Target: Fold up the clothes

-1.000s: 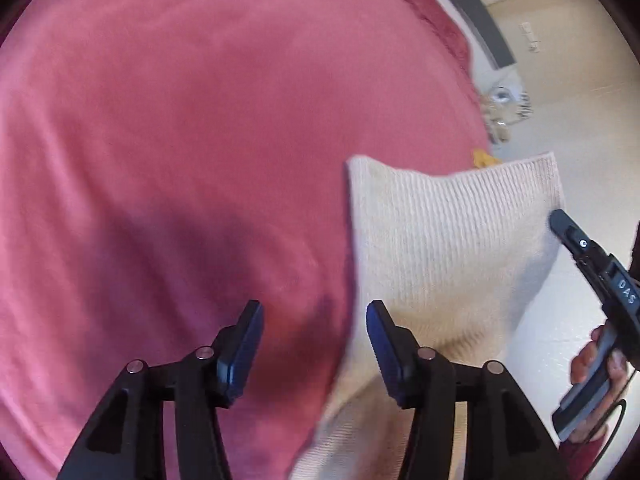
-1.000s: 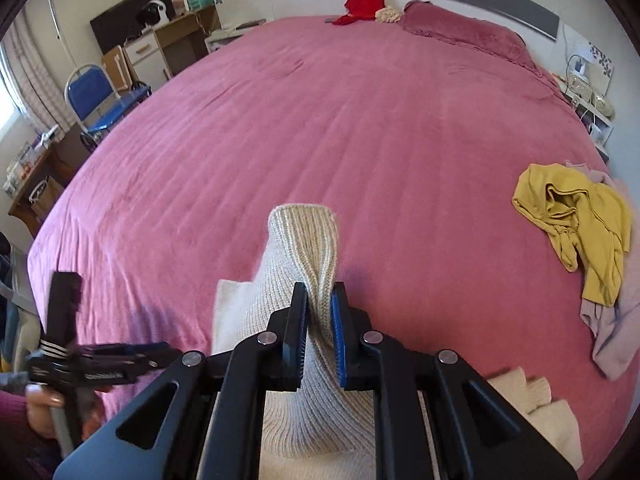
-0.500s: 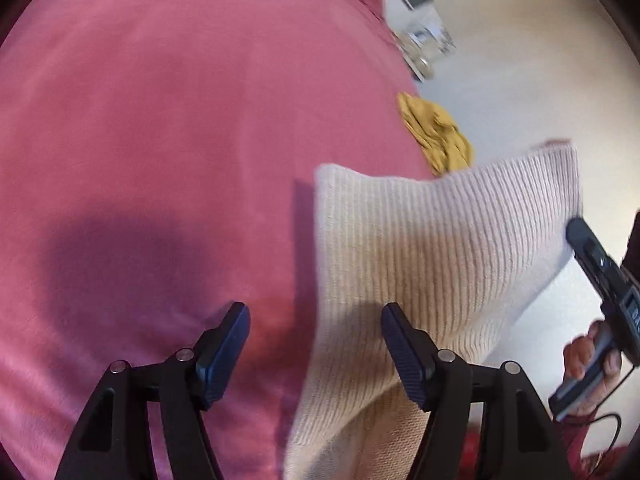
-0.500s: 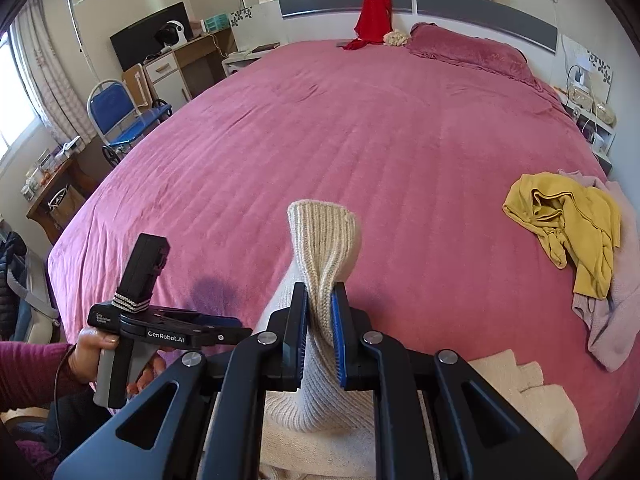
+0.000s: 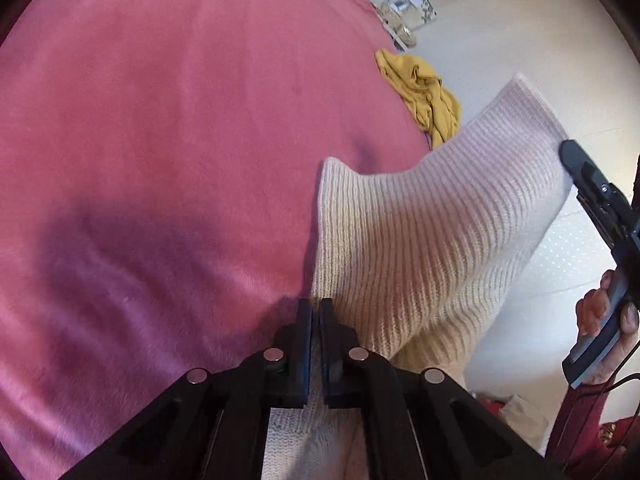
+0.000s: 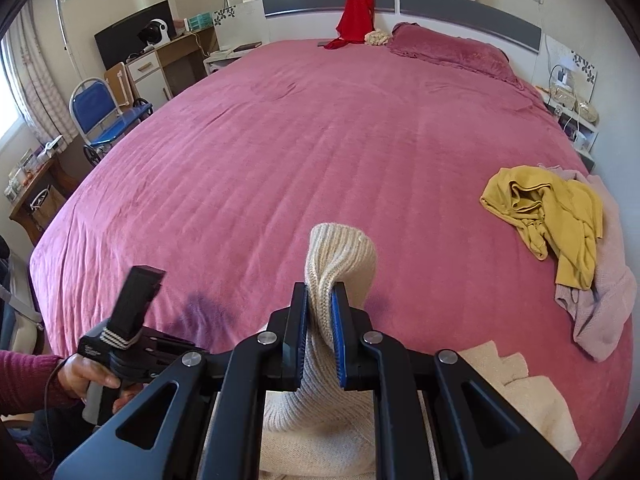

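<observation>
Both tongs are clenched on one cream ribbed sweater (image 5: 420,248). We see the left tongs (image 5: 315,320) at the near left edge of the knit, their jaws having just closed, with a strip of the fabric pinched between the two fingers. We count two fingers on each tool. From that grip the sweater rises to the right in one broad sheet, lifted off the pink bedspread (image 5: 160,140), its far corner up beside the right tongs (image 6: 320,312). In the right wrist view those tongs grasp a bunched fold of the same sweater, and a rounded hump of knit stands above the jaws, while the rest of the garment hangs down below them toward the near edge of the bed.

At the far left of that view we see one hand (image 6: 86,376) in a magenta sleeve gripping the left tool's handle. Beyond it along the left wall stand one blue folding chair (image 6: 104,116) and one dark screen (image 6: 132,32). At the head of the bed one red garment (image 6: 356,12) hangs over the headboard, with one pink pillow (image 6: 448,50) to its right. On the right side of the bedspread lie two loose garments together: one yellow garment (image 6: 548,212) partly on top of one pale pink garment (image 6: 604,304). One more piece of cream knit (image 6: 516,392) lies at the near right.
</observation>
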{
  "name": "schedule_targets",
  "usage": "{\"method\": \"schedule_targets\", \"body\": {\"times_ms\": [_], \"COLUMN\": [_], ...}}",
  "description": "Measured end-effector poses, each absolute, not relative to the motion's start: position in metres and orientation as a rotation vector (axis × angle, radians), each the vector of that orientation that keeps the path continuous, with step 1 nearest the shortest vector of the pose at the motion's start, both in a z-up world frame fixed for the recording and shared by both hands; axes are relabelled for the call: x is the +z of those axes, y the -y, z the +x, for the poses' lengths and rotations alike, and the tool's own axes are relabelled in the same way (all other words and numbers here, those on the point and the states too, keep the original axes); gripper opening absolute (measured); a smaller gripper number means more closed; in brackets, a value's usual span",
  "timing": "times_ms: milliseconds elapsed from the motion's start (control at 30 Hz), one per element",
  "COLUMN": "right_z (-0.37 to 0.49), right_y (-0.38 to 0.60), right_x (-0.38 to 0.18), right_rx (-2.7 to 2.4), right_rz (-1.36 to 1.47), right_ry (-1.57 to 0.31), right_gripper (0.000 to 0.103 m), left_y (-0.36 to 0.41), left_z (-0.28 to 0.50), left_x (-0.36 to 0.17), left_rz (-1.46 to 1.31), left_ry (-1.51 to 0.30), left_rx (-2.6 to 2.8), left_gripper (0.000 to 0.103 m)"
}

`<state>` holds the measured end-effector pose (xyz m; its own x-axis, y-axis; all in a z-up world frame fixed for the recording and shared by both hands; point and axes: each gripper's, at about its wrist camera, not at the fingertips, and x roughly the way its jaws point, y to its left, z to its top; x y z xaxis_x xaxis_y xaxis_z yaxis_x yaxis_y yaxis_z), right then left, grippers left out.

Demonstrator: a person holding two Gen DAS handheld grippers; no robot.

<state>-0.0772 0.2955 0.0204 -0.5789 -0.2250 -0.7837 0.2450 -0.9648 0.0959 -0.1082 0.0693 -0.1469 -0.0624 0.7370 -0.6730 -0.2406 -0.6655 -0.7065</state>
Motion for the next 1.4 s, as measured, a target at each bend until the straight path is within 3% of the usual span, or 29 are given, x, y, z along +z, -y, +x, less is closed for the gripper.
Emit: {"method": "schedule_targets", "body": {"times_ms": [400,600,633,667,700,733,767,900,1033,1200,1333,1367,1400], "right_z": [-0.061,-0.090,-0.101,-0.114,-0.126,-0.132,-0.137,-0.136,-0.138,-0.160,-0.176,-0.177,-0.178], "right_y": [-0.255,-0.206,-0.203,-0.203,-0.204,-0.205,-0.205,-0.223,-0.241,-0.251,-0.246,-0.245,-0.245], "right_x": [0.101,0.131,0.120,0.102,0.082,0.060,0.037,-0.033,-0.077,-0.108,-0.137,-0.143,-0.150], "right_rx": [-2.605,-2.593,-2.560,-2.459,-2.376,-2.339,-2.297,-2.241,-2.264,-2.223,-2.138,-2.118,-2.096], "right_rz": [1.026,1.000,1.063,1.183,1.281,1.348,1.433,1.631,1.743,1.776,1.849,1.869,1.900], "right_ry": [-0.038,-0.201,-0.208,-0.169,-0.120,-0.126,-0.162,-0.146,-0.291,-0.421,-0.532,-0.549,-0.538], "right_gripper": [0.012,0.013,0.015,0.028,0.053,0.063,0.067,0.067,0.070,0.081,0.081,0.081,0.066], "left_y": [0.090,0.143,0.136,0.129,0.123,0.115,0.107,0.046,0.002,-0.041,-0.074,-0.076,-0.074], "left_z": [-0.068,-0.081,-0.087,-0.093,-0.099,-0.102,-0.098,-0.098,-0.100,-0.117,-0.126,-0.127,-0.125], "left_x": [-0.054,-0.015,-0.021,-0.026,-0.031,-0.038,-0.046,-0.083,-0.102,-0.112,-0.132,-0.136,-0.141], "left_rz": [-1.219,-1.106,-1.146,-1.185,-1.224,-1.256,-1.278,-1.385,-1.429,-1.421,-1.482,-1.503,-1.524], "left_ry": [0.842,0.883,0.880,0.877,0.874,0.865,0.848,0.711,0.561,0.390,0.284,0.252,0.220], "left_rx": [2.158,2.324,2.306,2.288,2.269,2.257,2.249,2.146,2.090,2.080,2.051,2.043,2.038], "left_gripper": [0.000,0.000,0.000,0.004,0.014,0.017,0.019,0.030,0.039,0.044,0.044,0.044,0.041]}}
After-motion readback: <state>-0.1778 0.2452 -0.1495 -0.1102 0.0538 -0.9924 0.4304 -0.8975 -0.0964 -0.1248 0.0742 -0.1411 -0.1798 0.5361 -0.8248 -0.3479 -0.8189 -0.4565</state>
